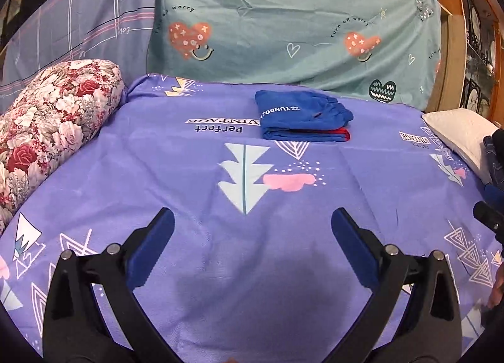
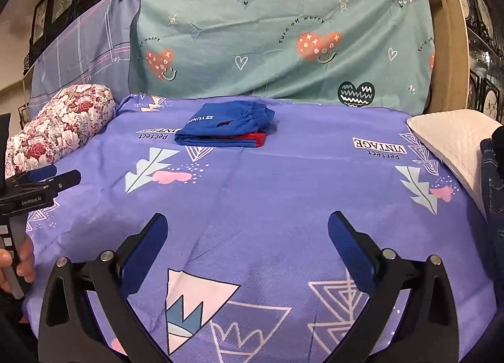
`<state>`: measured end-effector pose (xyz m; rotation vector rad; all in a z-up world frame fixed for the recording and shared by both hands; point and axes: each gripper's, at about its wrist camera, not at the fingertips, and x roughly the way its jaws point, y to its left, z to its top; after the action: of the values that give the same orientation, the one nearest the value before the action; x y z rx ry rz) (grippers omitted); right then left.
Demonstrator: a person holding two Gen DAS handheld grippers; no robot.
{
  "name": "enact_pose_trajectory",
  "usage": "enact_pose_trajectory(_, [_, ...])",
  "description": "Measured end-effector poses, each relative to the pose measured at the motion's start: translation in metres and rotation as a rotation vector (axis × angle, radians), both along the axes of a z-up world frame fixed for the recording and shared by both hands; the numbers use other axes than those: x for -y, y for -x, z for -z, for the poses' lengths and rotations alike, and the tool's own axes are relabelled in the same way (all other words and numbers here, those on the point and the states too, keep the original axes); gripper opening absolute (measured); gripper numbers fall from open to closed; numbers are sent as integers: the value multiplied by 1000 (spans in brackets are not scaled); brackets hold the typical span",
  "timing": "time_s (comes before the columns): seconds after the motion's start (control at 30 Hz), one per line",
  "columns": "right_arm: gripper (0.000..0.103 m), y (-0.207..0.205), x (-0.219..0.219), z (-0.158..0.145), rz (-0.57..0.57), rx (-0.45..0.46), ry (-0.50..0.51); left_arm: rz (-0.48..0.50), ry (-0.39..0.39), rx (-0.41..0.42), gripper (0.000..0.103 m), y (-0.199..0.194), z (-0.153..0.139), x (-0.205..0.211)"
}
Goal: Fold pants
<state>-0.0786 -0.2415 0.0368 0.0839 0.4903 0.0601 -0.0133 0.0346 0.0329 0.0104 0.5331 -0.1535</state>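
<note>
The blue pants [image 1: 302, 117] lie folded into a small stack with a red layer at the bottom, on the far part of the purple bedsheet [image 1: 189, 174]. The right wrist view shows the same pants [image 2: 225, 127] left of centre. My left gripper [image 1: 252, 218] hovers open over bare sheet well short of the pants, nothing between its blue pads. My right gripper [image 2: 248, 219] is also wide open and empty, low over the sheet [image 2: 283, 190]. The left gripper [image 2: 53, 178] appears at the left edge of the right view, held by a hand [image 2: 19, 262].
A floral bolster [image 1: 53, 130] lies along the left side of the bed. A white pillow [image 2: 450, 139] and dark jeans [image 2: 493, 180] sit at the right edge. A teal heart-print sheet [image 1: 283, 32] and a plaid sheet [image 1: 78, 26] hang behind.
</note>
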Motion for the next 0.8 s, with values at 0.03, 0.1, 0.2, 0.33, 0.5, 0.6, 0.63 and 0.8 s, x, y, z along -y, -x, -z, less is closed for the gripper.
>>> enact_pose_trajectory(0.03, [102,-3,2,0,10,-4,-10,-3,6,-5,101,-2,1,-1])
enact_pose_trajectory(0.1, [102,-7,7,3,28,-11,-40,-2,8,-11,101,-3,3,-2])
enact_pose_trajectory(0.2, [102,-11,10,12,74,4,-25,5,4,-20,101,-5,8,0])
enact_pose_trajectory(0.33, [102,-7,10,22,82,-7,-13,75,40,-64,101,-9,15,1])
enact_pose_trajectory(0.5, [102,-5,7,22,82,-2,7,72,20,-59,101,-6,17,5])
enact_pose_trajectory(0.6, [102,-7,8,22,80,-6,6,61,9,-56,101,-5,17,6])
enact_pose_trajectory(0.63, [102,-6,8,22,81,-6,6,54,4,-57,101,-6,17,6])
enact_pose_trajectory(0.8, [102,-6,7,22,81,-3,7,21,-22,-66,101,-8,19,7])
